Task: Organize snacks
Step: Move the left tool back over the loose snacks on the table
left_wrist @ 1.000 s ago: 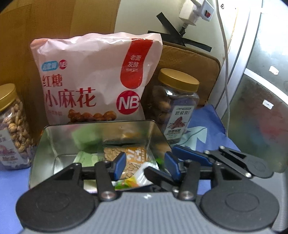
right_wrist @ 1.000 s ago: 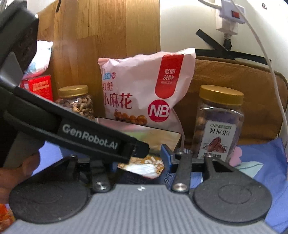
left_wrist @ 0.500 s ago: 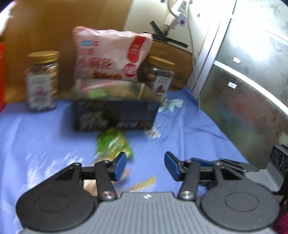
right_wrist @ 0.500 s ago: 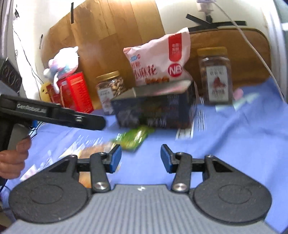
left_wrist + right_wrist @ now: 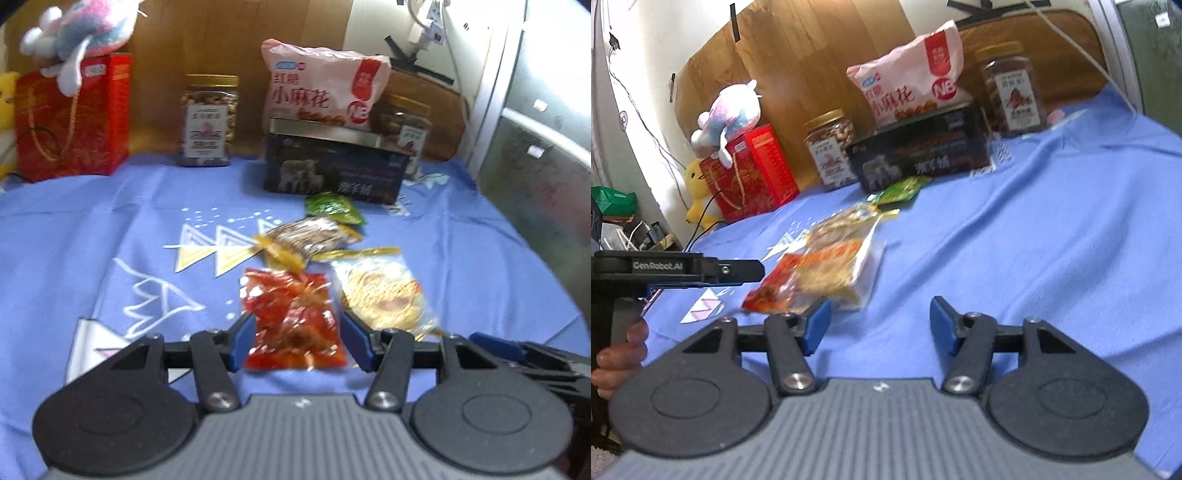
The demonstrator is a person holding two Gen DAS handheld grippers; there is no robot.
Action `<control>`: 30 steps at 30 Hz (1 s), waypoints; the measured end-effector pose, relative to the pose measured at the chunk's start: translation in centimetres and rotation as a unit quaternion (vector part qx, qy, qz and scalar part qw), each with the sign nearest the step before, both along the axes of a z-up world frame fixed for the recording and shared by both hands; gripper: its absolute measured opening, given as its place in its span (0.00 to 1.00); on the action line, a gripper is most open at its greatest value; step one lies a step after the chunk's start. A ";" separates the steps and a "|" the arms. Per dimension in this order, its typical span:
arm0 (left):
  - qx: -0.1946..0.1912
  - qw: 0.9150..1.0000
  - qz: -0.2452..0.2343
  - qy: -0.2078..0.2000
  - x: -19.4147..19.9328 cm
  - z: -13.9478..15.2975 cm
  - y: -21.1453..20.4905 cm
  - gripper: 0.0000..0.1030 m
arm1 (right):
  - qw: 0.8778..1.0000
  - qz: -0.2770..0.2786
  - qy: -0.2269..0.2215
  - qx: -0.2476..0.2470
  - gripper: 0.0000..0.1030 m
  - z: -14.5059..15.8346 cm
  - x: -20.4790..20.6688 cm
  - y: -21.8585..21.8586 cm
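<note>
Red crinkly snack packet (image 5: 293, 325) lies near, between my left gripper's (image 5: 298, 345) wide-spread blue fingers; the round yellow biscuit pack (image 5: 382, 293) waits right of it. Right gripper (image 5: 881, 326) gapes empty. Four loose packets seemingly remain outside the far dark tin box (image 5: 334, 171).

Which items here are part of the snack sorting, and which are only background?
Job: red packet between the open left tongs; round cracker packet; striped packet; green packet; dark tin; open right tongs.

Background: plush toy, red box, two nut jars, pink bag.
</note>
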State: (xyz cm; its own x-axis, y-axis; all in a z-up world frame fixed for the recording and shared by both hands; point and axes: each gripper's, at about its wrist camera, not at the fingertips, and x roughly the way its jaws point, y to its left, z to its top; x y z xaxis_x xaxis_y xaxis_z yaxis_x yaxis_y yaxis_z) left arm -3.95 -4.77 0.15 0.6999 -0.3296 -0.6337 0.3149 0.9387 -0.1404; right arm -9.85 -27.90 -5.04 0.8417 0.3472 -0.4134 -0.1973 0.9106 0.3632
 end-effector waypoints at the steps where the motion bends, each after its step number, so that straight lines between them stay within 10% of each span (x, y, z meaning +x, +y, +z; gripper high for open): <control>1: 0.007 1.000 0.006 0.000 -0.2 -0.1 -0.1 0.50 | 1.000 0.001 0.002 -0.001 0.62 -0.1 -0.1 0.2; 30: 0.073 0.987 0.140 0.008 1.6 -1.8 3.7 0.59 | 0.999 0.026 -0.012 0.027 0.94 -0.4 -0.7 1.0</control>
State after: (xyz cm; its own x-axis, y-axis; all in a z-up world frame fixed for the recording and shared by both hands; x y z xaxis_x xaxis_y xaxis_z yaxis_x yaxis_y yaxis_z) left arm -2.35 -1.11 -1.61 0.7397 -0.0288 -0.6723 0.0383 0.9993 -0.0007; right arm -10.56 -26.85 -5.48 0.8311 0.4126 -0.3728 -0.2538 0.8780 0.4058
